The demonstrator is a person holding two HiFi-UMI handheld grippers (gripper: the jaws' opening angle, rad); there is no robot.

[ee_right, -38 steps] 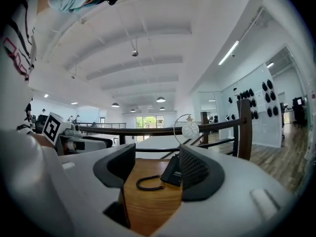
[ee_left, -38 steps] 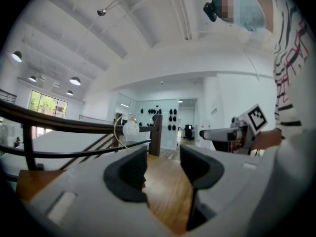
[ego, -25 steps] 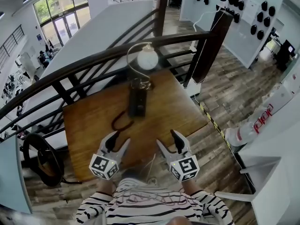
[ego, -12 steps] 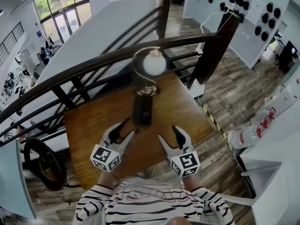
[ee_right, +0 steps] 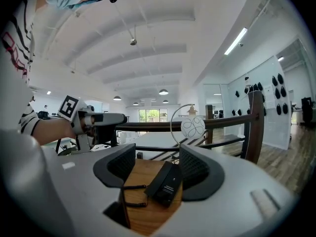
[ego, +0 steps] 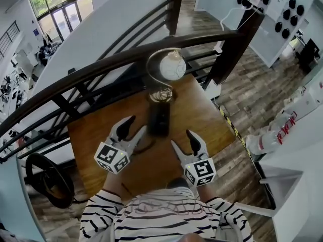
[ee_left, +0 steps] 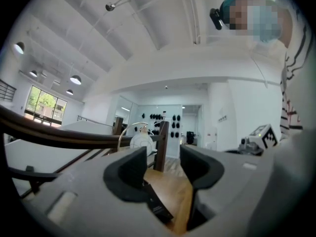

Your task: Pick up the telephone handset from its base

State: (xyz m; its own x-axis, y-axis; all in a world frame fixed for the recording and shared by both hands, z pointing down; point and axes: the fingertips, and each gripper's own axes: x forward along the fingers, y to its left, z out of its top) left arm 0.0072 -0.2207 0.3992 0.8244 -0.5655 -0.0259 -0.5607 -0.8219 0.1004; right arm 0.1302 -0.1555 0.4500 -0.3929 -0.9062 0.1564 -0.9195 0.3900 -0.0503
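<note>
Open-plan office mezzanine: a dark railing [ego: 101,67] overlooks glass entrance doors [ego: 63,19] below.

Bright, even daylight from windows [ego: 60,14] — heavy fisheye warp at edges, foreground perhaps soft

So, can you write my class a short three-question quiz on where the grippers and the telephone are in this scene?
1. True or false: the left gripper is shut on the telephone.
2. What stands behind the telephone on the table? A: a globe lamp. B: a kettle. C: a vase.
3. Fill in: the right gripper has its jaws ___.
Key: 1 false; 2 A; 3 open.
</note>
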